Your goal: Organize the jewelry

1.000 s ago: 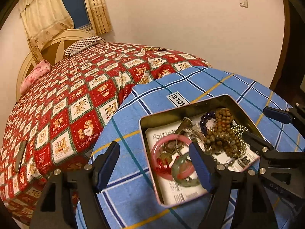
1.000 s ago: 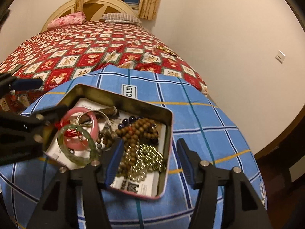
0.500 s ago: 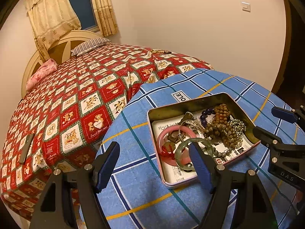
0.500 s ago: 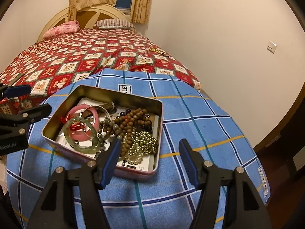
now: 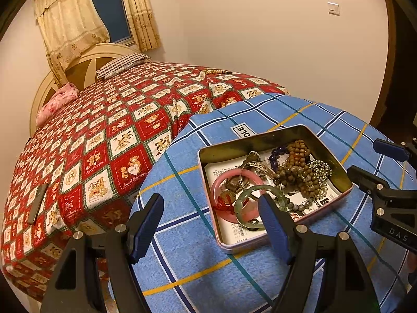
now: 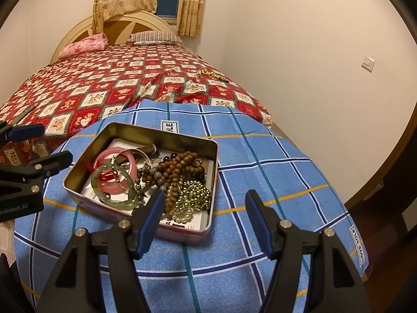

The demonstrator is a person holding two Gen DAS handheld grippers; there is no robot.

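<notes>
An open metal tin [image 5: 346,182] [image 6: 216,156] sits on a blue checked cloth. It holds a pink bangle [image 5: 216,185] [image 6: 131,165], a green bangle [image 5: 276,193] [image 6: 97,181], brown wooden beads [image 5: 297,167] [image 6: 179,165], dark purple beads [image 5: 276,154] and a pale pearl chain [image 5: 320,168] [image 6: 194,195]. My left gripper [image 5: 211,227] is open and empty, above the cloth at the tin's near left corner. My right gripper [image 6: 206,219] is open and empty, held above the tin's near right corner. Each gripper shows at the edge of the other's view.
The blue cloth [image 5: 182,247] [image 6: 260,161] covers a small rounded surface that drops off on all sides. Behind it lies a bed with a red patterned quilt [image 5: 104,135] [image 6: 104,88]. A beaded strand [image 6: 212,74] lies on the quilt. A wall [image 6: 312,52] stands to the right.
Both grippers have pulled back and up from the tin, so it looks smaller and farther away. Both stay open and empty. The jewelry has not moved.
</notes>
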